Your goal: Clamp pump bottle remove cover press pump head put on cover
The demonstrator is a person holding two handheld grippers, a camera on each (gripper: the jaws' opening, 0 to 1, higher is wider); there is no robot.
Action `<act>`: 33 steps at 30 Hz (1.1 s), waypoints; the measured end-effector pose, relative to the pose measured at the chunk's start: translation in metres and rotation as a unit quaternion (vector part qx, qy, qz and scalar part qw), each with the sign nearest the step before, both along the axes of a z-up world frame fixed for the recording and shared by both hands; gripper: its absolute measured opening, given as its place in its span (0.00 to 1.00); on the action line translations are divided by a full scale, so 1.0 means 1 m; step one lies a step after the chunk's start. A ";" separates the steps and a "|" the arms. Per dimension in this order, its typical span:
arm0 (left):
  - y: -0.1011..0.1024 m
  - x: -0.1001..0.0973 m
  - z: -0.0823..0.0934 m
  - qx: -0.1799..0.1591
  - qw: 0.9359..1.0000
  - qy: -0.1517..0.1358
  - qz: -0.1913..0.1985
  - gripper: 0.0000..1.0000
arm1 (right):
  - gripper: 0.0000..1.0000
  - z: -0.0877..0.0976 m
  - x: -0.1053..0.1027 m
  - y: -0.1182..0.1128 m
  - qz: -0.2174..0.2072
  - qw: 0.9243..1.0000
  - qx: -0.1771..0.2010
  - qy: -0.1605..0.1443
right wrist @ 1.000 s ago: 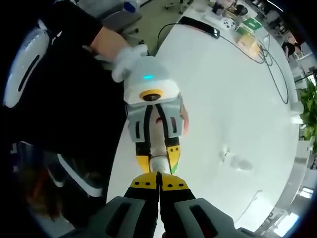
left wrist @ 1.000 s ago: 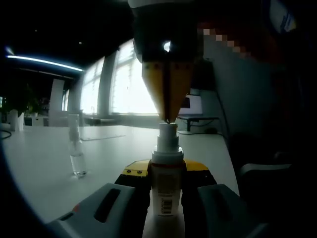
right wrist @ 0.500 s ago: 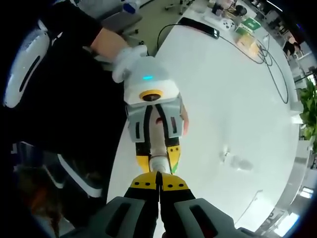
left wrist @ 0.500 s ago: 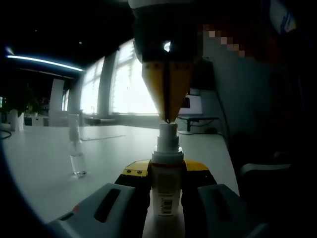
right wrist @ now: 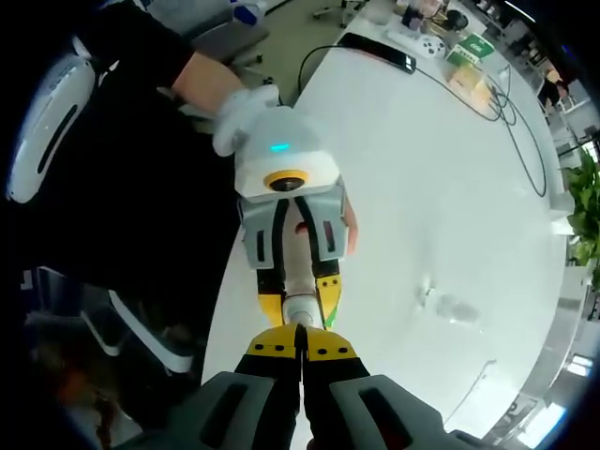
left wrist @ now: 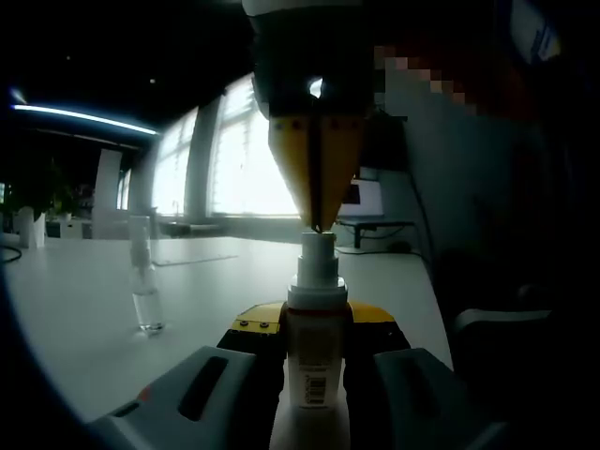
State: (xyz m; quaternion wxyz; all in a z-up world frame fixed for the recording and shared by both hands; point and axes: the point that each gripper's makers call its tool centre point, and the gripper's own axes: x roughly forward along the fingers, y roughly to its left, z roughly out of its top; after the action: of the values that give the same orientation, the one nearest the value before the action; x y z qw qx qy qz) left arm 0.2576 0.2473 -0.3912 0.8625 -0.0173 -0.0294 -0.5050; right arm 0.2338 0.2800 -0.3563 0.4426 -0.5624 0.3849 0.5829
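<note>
White bench [right wrist: 450,187] lay below; my left gripper [left wrist: 314,347] clamped the pump bottle [left wrist: 316,356] upright near its edge, while my right gripper [right wrist: 300,352], jaws pressed together, pointed down onto the pump head [left wrist: 317,246].

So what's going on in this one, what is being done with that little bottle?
A person holds a gripper in each hand over a white table. The left gripper clamps a small pump bottle upright by its body. The right gripper, jaws closed, comes from above with its tips on the pump head, apparently pressing it. The clear cover stands apart on the table.
</note>
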 end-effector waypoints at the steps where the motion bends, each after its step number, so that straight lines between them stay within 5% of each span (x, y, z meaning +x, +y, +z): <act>1: 0.000 0.000 0.000 0.000 1.000 0.000 0.000 0.14 | 0.00 0.000 0.000 0.000 0.000 1.000 0.000 0.000; 33: 0.000 0.000 0.000 0.000 1.000 0.000 0.000 0.14 | 0.00 -0.006 0.001 0.000 -0.026 1.000 -0.007 0.005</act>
State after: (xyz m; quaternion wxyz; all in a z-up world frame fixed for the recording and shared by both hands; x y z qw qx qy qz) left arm 0.2580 0.2470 -0.3911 0.8624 -0.0173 -0.0293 -0.5051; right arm 0.2350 0.2800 -0.3624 0.4514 -0.5522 0.4060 0.5713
